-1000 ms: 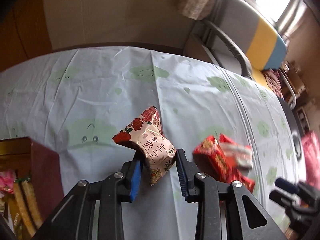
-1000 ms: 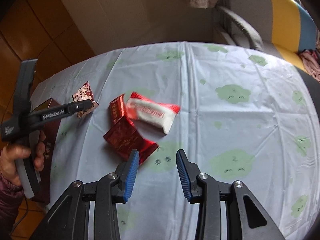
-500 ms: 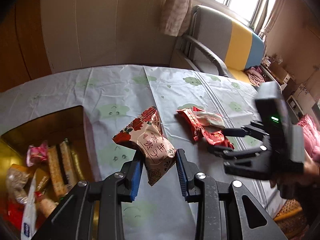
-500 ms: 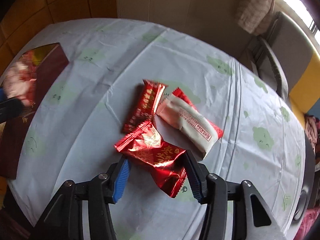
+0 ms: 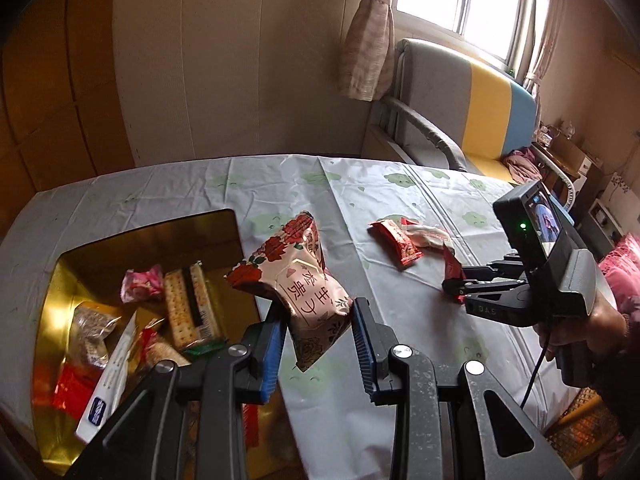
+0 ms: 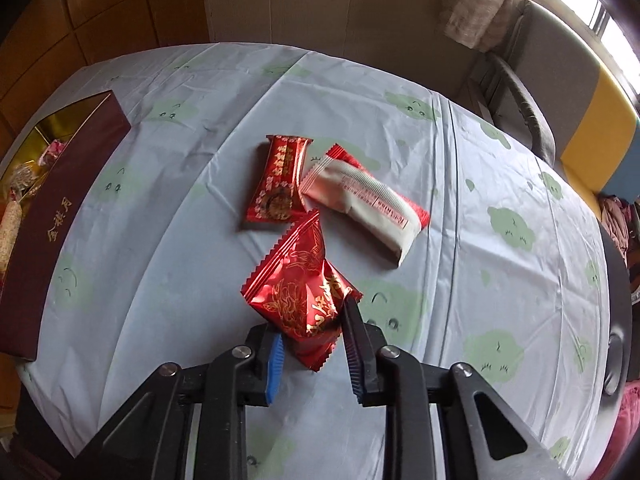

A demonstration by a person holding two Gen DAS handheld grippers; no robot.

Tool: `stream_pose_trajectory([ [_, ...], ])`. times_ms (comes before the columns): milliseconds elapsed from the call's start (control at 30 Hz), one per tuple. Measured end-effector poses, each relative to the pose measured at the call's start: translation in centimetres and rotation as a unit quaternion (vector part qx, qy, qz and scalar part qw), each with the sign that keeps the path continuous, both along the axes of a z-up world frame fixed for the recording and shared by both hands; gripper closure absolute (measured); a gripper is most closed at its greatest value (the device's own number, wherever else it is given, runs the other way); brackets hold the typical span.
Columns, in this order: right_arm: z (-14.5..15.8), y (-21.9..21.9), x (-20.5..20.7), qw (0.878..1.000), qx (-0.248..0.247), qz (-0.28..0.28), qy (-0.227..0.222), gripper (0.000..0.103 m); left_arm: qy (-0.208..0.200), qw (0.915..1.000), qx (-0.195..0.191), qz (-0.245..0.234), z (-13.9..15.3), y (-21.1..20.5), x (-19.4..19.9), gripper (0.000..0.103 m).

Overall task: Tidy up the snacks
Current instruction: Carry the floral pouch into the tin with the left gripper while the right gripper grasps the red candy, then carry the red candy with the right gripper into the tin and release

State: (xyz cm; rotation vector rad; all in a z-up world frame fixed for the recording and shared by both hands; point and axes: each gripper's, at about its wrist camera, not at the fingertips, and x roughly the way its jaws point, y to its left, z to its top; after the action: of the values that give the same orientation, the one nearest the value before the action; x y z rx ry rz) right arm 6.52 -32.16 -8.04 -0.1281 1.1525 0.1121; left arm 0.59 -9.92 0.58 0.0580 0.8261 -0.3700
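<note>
My left gripper (image 5: 316, 316) is shut on a pink flowered snack packet (image 5: 296, 280) and holds it in the air beside the right edge of the gold-lined snack box (image 5: 152, 236). My right gripper (image 6: 312, 336) is shut on a shiny red snack packet (image 6: 304, 288), lifted just above the tablecloth. In the left wrist view the right gripper (image 5: 460, 292) shows at the right with the red packet (image 5: 450, 268). A red flat packet (image 6: 280, 184) and a white-and-red packet (image 6: 368, 208) lie on the table beyond it.
The box holds several snacks, among them crackers (image 5: 192, 304) and a pink candy (image 5: 142, 284). Its dark red outer wall (image 6: 60, 208) shows at the left of the right wrist view. A chair (image 5: 460, 100) stands past the table's far edge.
My left gripper has carried the pink packet left, bringing the open box into view. My right gripper has closed on the shiny red packet and lifted it.
</note>
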Motion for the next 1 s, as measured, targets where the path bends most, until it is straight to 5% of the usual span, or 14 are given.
stream_pose_trajectory([
  [900, -0.2, 0.9, -2.7, 0.998, 0.054, -0.040, -0.014, 0.077, 0.000, 0.9877, 0.040, 0.151, -3.0, 10.6, -0.8, 0.069],
  [1000, 0.1, 0.5, -2.7, 0.995, 0.090, -0.049, -0.015, 0.078, -0.002, 0.9845, 0.036, 0.172, -2.8, 11.4, -0.8, 0.044],
])
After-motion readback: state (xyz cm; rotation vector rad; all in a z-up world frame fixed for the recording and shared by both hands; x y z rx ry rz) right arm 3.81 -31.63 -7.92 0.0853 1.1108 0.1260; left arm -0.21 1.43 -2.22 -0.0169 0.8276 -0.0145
